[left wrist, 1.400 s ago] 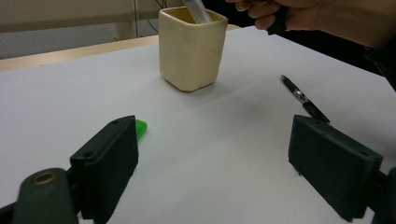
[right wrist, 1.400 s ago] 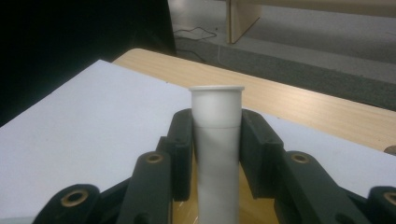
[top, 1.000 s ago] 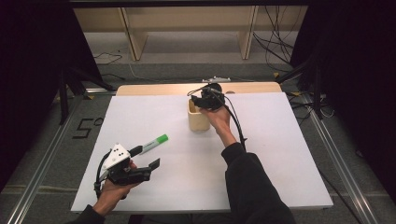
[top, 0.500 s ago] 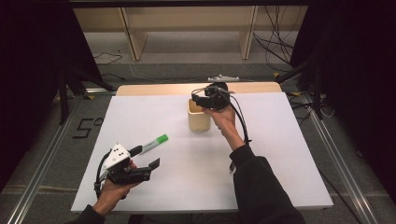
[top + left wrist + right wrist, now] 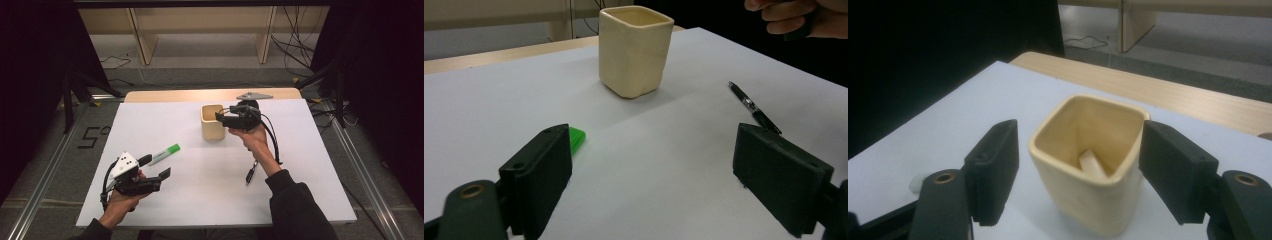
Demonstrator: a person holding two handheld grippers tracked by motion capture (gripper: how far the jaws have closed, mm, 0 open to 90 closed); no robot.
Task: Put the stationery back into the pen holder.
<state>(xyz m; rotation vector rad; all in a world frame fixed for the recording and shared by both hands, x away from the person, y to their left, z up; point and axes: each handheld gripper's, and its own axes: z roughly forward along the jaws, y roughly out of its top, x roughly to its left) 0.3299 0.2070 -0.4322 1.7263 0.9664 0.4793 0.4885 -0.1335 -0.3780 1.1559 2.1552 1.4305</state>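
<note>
High view, floor mark (image 5: 93,138) reading "5"

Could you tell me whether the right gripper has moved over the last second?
Yes. The right gripper has drawn back toward the person and to the right of the cup; a second ago it was directly over the cup.

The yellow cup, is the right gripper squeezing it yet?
Apart. In the right gripper view, the open right gripper has a jaw on each side of the cup, with white table visible between each jaw and the cup wall.
</note>
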